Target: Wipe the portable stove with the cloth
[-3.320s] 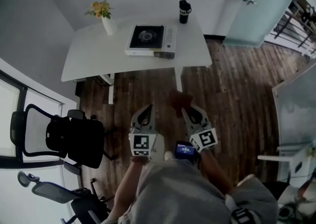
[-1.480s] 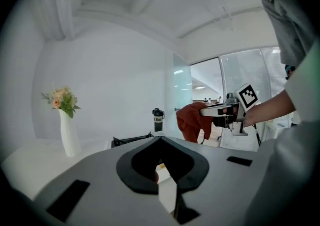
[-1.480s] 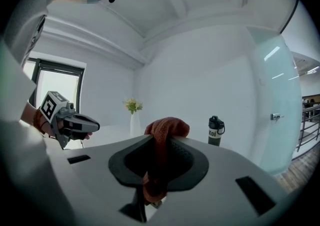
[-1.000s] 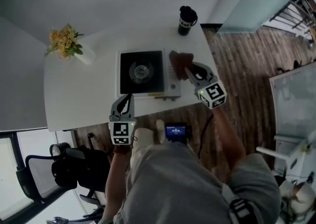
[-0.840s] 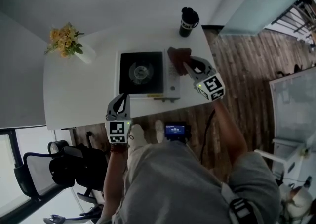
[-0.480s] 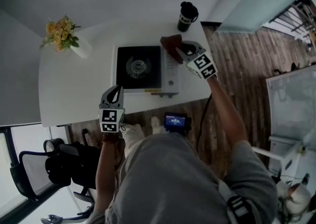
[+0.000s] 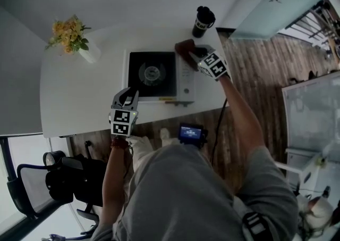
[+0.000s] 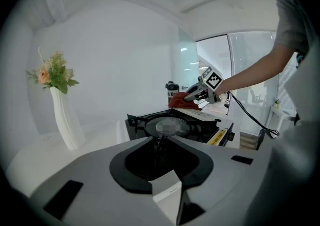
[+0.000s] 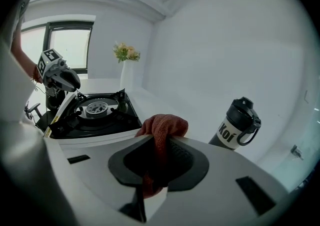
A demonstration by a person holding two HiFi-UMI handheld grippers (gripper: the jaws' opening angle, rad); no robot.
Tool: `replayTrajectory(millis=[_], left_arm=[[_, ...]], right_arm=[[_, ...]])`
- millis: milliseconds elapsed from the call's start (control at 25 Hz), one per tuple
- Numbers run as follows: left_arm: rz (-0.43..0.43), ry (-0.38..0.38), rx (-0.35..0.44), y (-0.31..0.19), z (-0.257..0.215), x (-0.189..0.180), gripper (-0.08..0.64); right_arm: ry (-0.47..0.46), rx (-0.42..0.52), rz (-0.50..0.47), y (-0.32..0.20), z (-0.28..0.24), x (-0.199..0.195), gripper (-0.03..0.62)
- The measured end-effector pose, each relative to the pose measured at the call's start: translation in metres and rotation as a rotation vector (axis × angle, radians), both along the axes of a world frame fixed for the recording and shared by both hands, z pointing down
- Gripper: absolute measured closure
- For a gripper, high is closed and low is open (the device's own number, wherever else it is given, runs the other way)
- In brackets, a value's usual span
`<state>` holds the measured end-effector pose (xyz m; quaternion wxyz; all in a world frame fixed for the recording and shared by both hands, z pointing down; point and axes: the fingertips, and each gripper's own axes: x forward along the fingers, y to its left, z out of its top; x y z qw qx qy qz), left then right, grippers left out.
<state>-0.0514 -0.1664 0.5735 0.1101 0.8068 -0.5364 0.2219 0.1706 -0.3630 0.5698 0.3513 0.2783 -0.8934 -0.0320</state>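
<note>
The portable stove [image 7: 153, 74] has a black burner top in a white body and sits on the white table [image 7: 79, 93]. My right gripper [image 7: 192, 52] is shut on a reddish-brown cloth [image 7: 184, 48] at the stove's far right corner. In the right gripper view the cloth [image 9: 162, 125] bunches between the jaws of the right gripper [image 9: 155, 142], just over the stove's [image 9: 95, 110] white edge; I cannot tell whether it touches. My left gripper [image 7: 129, 92] hovers at the stove's near left corner. Its jaws are opening with nothing between them, and in its own view the left gripper [image 8: 159, 142] faces the stove [image 8: 170, 127].
A black flask [image 7: 202, 21] stands on the table's far right corner, close behind the cloth. A white vase with yellow flowers [image 7: 71, 38] stands at the far left. The table's near edge runs just under the left gripper, and an office chair [image 7: 69, 184] stands on the wood floor below.
My right gripper has carried the cloth along the stove's right side, from the near end to the far right corner. My left gripper has closed in on the stove's near left corner.
</note>
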Motion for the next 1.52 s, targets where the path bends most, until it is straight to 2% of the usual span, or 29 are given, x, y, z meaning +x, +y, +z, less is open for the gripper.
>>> replayTrajectory(millis=[120, 280, 400, 480, 960, 1520], left_arm=[[0.012, 0.001, -0.020, -0.001, 0.008, 0.002, 0.453], [0.009, 0.003, -0.025, -0.003, 0.010, 0.002, 0.465], [-0.004, 0.047, -0.038, -0.005, 0.013, -0.002, 0.486], [-0.006, 0.058, -0.051, -0.005, 0.016, -0.004, 0.488], [-0.033, -0.035, -0.017, -0.008, 0.014, -0.003, 0.486], [-0.035, -0.036, -0.031, -0.007, 0.016, -0.002, 0.477]], right_arm=[[0.014, -0.040, 0.000, -0.002, 0.011, -0.003, 0.525], [-0.053, -0.131, 0.035, -0.001, 0.017, 0.001, 0.528], [-0.060, -0.161, 0.022, 0.002, 0.017, 0.001, 0.529], [-0.048, -0.154, 0.007, 0.005, 0.018, -0.001, 0.529], [-0.068, -0.126, -0.033, 0.023, 0.018, -0.001, 0.531], [-0.056, -0.114, -0.092, 0.055, 0.019, -0.001, 0.532]])
